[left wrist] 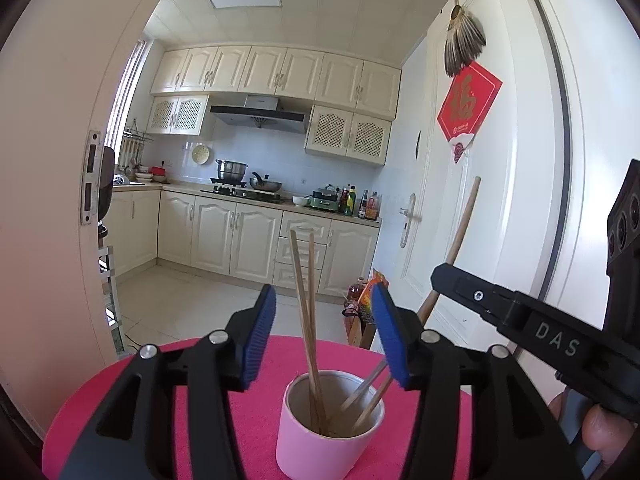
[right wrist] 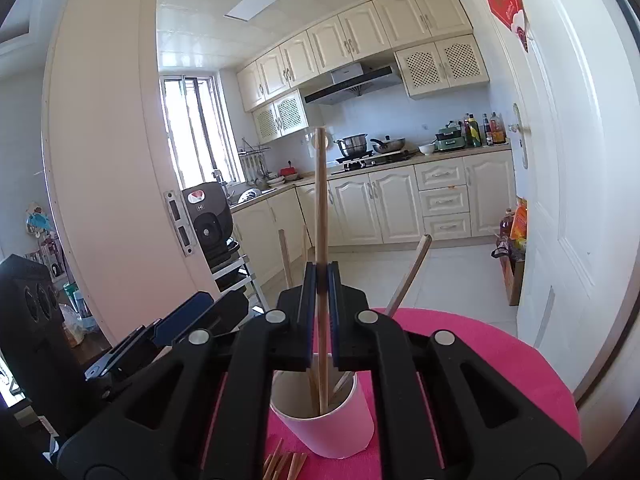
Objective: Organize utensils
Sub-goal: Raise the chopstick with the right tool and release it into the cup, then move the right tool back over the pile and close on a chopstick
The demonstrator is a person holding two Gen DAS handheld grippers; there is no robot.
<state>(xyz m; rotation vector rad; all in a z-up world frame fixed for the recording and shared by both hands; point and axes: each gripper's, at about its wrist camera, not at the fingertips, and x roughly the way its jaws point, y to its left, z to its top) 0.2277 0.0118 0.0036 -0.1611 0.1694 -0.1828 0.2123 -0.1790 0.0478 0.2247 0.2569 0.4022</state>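
A pink paper cup (left wrist: 320,436) stands on a round pink table (left wrist: 128,392). Several wooden chopsticks (left wrist: 306,312) lean inside it. My left gripper (left wrist: 323,330) is open and empty, with its blue pads on either side above the cup. My right gripper (right wrist: 321,280) is shut on one wooden chopstick (right wrist: 320,200), held upright with its lower end inside the cup (right wrist: 332,428). The right gripper also shows in the left wrist view (left wrist: 520,312), with that chopstick (left wrist: 460,236) rising from it. More chopsticks (right wrist: 284,464) lie on the table in front of the cup.
A white door (left wrist: 500,160) with a red paper sign (left wrist: 468,100) stands close on the right. A kitchen with cream cabinets (right wrist: 400,196) and a stove lies beyond. A dark appliance on a rack (right wrist: 210,220) stands by the doorway at left.
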